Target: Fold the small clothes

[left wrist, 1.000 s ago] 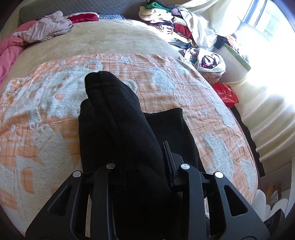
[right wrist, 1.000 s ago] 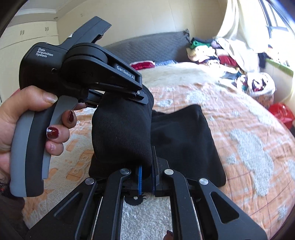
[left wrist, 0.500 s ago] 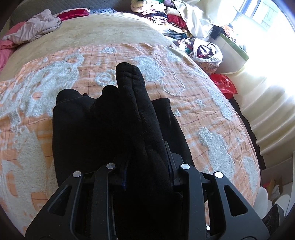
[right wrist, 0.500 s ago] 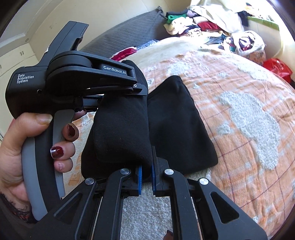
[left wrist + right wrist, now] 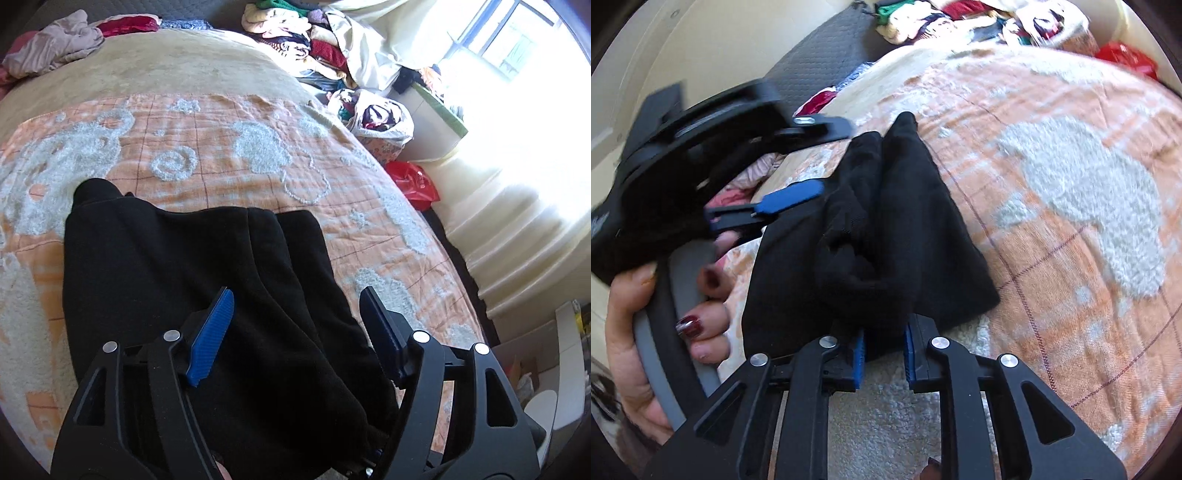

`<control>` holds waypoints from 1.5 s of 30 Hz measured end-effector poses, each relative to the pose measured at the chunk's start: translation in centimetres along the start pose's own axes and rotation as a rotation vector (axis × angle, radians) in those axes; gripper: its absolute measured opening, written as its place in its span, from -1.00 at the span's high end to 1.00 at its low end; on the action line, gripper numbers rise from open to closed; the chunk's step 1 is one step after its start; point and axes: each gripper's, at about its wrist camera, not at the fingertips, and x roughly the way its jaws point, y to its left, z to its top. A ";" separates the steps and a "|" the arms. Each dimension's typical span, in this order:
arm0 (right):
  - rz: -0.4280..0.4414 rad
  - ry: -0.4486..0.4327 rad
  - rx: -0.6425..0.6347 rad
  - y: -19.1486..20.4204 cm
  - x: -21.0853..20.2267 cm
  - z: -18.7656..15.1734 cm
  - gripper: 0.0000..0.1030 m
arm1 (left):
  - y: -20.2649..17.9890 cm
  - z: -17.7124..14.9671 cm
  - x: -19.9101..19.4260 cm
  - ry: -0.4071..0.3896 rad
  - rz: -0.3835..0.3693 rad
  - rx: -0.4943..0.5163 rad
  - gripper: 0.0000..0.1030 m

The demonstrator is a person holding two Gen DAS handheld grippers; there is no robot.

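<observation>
1. Black knit fabric fills the left wrist view: the small black fleece garment (image 5: 192,295) lies on the orange-and-white tufted bedspread (image 5: 221,147), doubled into overlapping layers with a rounded end toward the far left.
2. Left gripper (image 5: 297,314): the jaws have just been opening and now stand spread wide. Cloth lies between them, but neither blue ribbed pad (image 5: 210,332) presses on it.
3. Risk, left side: the top layer is unrestrained. I judge that pulling the gripper away while a pad drags on the nap could peel the fold open.
4. Right wrist view: the same garment shows as a bunched, wedge-shaped stack, with ridges at its centre and a pointed far end.
5. Right gripper (image 5: 884,354): the jaws have just been opening slightly. The near edge of the cloth sits between the pads. Contact looks loose, and I cannot tell whether they pinch.
6. Risk, right side: if the edge snags, withdrawal would likely skew the stack.
7. A person's hand (image 5: 646,332) grips the left tool's handle.
</observation>
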 end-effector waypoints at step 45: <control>-0.040 0.157 -0.433 1.3 4.9 9.2 0.28 | 4.0 -7.4 -4.1 -0.044 0.287 0.103 -0.21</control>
